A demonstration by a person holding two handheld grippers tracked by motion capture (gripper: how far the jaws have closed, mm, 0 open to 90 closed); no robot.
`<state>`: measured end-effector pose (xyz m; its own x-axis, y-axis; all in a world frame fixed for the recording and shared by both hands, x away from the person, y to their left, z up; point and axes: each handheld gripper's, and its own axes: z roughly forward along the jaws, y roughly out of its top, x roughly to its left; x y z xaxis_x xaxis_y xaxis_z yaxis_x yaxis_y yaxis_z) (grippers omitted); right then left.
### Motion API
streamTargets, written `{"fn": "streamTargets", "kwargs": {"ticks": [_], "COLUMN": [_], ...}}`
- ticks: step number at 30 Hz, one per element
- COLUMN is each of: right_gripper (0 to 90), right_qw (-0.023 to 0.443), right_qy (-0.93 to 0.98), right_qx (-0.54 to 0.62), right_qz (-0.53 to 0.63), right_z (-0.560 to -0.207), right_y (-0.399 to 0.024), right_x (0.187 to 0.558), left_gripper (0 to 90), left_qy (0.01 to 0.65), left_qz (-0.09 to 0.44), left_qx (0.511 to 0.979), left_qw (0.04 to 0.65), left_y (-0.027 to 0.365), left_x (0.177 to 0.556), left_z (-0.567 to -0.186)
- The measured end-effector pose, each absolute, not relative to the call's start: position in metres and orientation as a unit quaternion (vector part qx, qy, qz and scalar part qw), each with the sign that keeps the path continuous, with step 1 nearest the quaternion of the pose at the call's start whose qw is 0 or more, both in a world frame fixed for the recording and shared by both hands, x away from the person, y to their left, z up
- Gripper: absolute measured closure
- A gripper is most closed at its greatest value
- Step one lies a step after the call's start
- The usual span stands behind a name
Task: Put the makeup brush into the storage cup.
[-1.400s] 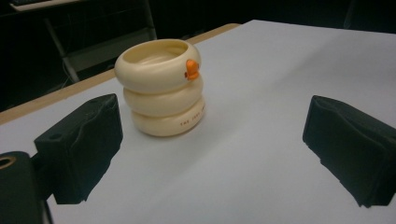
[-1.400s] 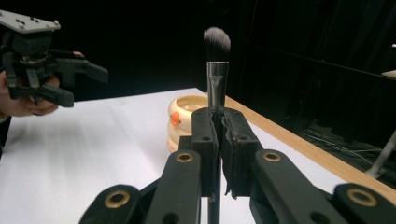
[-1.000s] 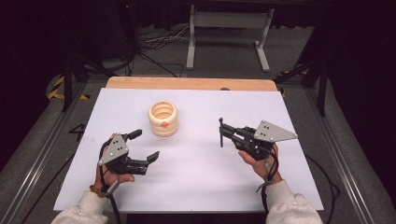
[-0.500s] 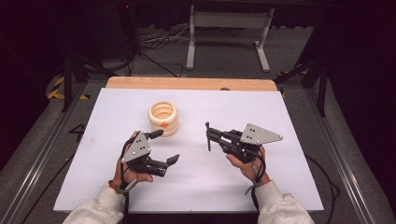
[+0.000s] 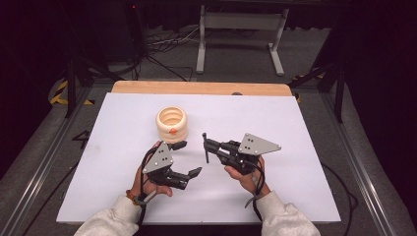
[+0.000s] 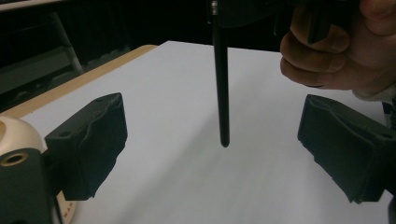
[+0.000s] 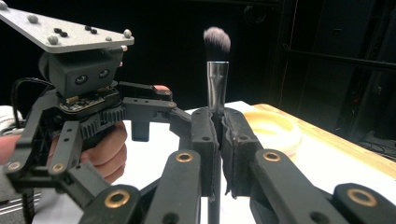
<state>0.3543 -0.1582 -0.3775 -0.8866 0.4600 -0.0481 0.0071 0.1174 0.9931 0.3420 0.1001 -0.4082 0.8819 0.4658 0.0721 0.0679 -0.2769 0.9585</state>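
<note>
My right gripper (image 5: 208, 147) is shut on a black-handled makeup brush (image 5: 205, 146), held upright at the table's middle. In the right gripper view the brush (image 7: 217, 84) stands between the closed jaws of my right gripper (image 7: 218, 128), bristles up. My left gripper (image 5: 188, 158) is open just left of it with nothing between its fingers. In the left gripper view the brush handle (image 6: 222, 93) hangs a little ahead of the wide gap of my left gripper (image 6: 217, 149), touching neither jaw. A cream ribbed ring holder (image 5: 171, 123) stands behind the left gripper.
The white tabletop (image 5: 295, 147) has a wooden strip (image 5: 196, 88) along its far edge. A metal stand (image 5: 239, 29) and cables lie on the dark floor beyond. The holder (image 7: 271, 128) shows right of the brush, and the holder (image 6: 14, 133) sits by my left jaw.
Both hands have moved toward the table's middle: the left gripper rightward, the right gripper leftward and slightly down with the brush. The two now face each other closely.
</note>
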Motion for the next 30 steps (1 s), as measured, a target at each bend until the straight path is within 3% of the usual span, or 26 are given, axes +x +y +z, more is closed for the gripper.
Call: {"fn": "streamTargets", "kwargs": {"ticks": [8,13,16,19,20,27,30], "right_gripper": [84.6,84.5,84.5,84.5,84.5,84.5,84.5], "right_qw": [0.173,0.175,0.176,0.177,0.174,0.172,0.174], "right_qy": [0.733,0.732,0.728,0.728,0.728,0.730,0.731], "right_qx": [0.143,0.139,0.135,0.136,0.136,0.133,0.133], "right_qz": [0.643,0.644,0.648,0.649,0.649,0.648,0.647], "right_z": [-0.388,-0.392,-0.392,-0.393,-0.393,-0.394,-0.394], "right_y": [-0.138,-0.133,-0.133,-0.133,-0.133,-0.134,-0.134], "right_x": [0.349,0.346,0.344,0.344,0.344,0.344,0.344], "left_gripper": [19.7,38.2,55.3,60.5,67.5,83.2,83.5], "left_qy": [0.181,0.173,0.175,0.177,0.173,0.175,0.174], "left_qz": [0.162,0.145,0.137,0.139,0.127,0.124,0.130], "left_qx": [0.776,0.773,0.771,0.769,0.768,0.769,0.772], "left_qw": [0.583,0.594,0.597,0.599,0.603,0.603,0.597], "left_y": [0.098,0.100,0.102,0.102,0.104,0.106,0.106], "left_x": [0.340,0.341,0.342,0.342,0.343,0.345,0.344], "left_z": [-0.410,-0.410,-0.411,-0.411,-0.411,-0.411,-0.411]}}
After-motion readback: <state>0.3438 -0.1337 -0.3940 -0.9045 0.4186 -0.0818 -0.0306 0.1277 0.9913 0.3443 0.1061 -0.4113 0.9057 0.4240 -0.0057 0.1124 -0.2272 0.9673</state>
